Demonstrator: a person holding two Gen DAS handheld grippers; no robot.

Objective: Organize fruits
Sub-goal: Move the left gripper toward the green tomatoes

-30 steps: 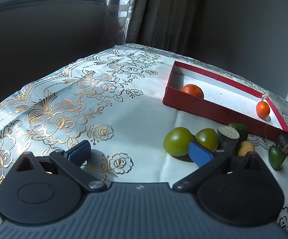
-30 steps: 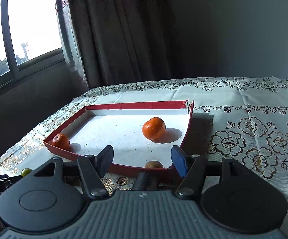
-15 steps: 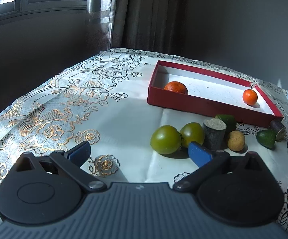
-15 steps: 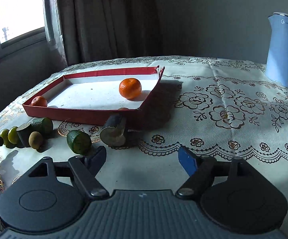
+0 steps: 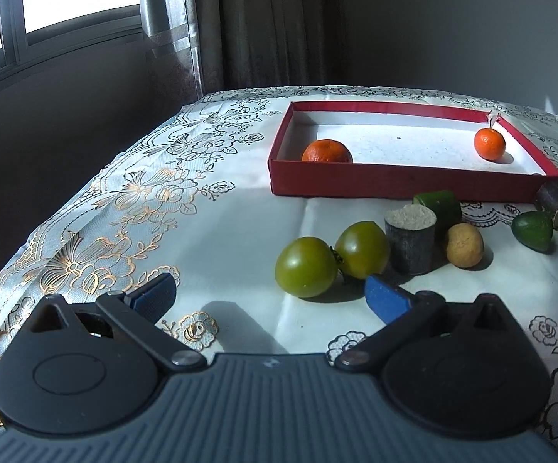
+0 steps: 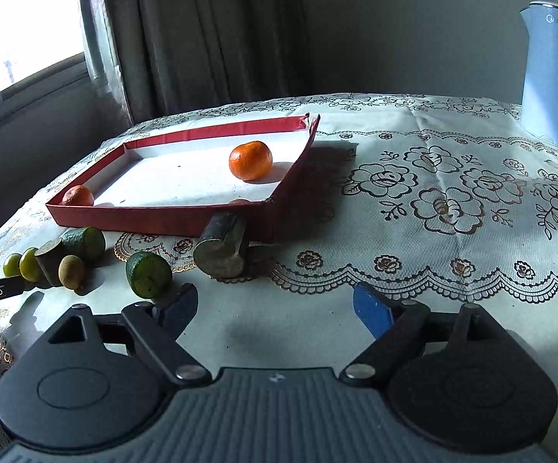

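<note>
Right tongs (image 6: 275, 305) just widened, nothing between; left tongs (image 5: 269, 295) wide, empty. Loose fruits (image 5: 305, 266) on worktop (image 6: 433, 270) before red box (image 6: 171, 223). Box holds 2 oranges (image 6: 250, 161); a 3rd thing behind its near wall is mostly hidden. Kettle (image 6: 554, 77) far right.

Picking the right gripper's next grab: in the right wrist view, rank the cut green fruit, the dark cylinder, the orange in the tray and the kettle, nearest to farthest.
1. Cut green fruit, just ahead of the right gripper, towards its left finger.
2. Dark cylinder, behind it, against the tray front wall.
3. Orange, inside the tray near its right wall.
4. Kettle, far right, at the back.
</note>
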